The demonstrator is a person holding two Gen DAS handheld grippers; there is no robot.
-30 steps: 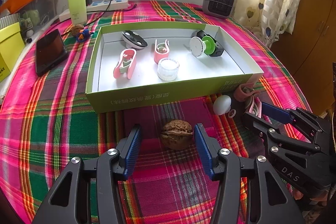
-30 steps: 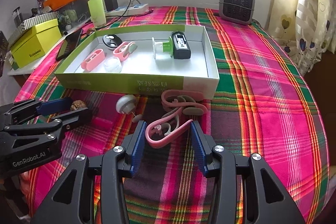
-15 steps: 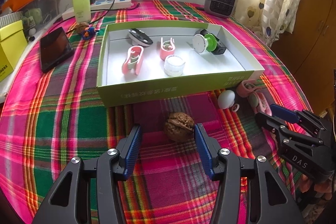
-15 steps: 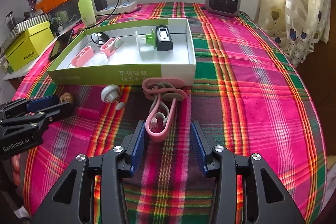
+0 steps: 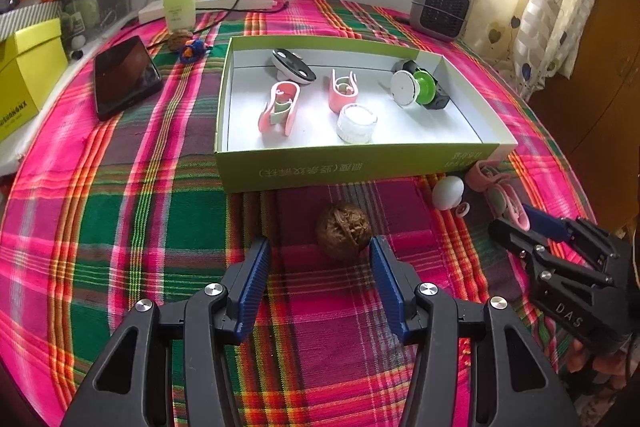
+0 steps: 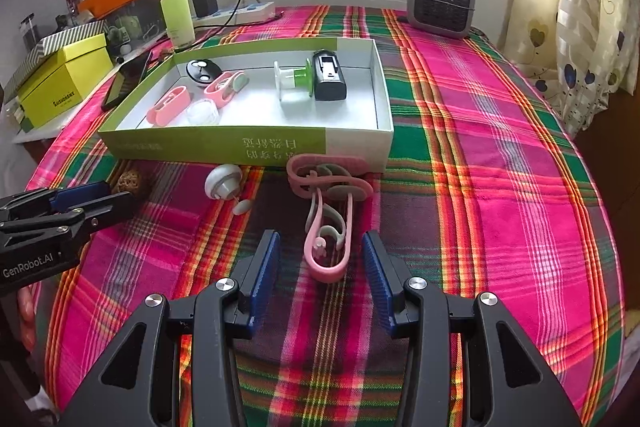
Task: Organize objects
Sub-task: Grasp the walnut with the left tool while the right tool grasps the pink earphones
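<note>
1. The left gripper is spread wide and grasps nothing; the walnut lies on the cloth just ahead, nearer its right finger.
2. The right gripper is likewise released, with the pink clip lying between its fingertips.
3. The green box sits beyond both.

Black-framed left tongs and right tongs have ribbed blue pads, silver screws, white lettering.
</note>
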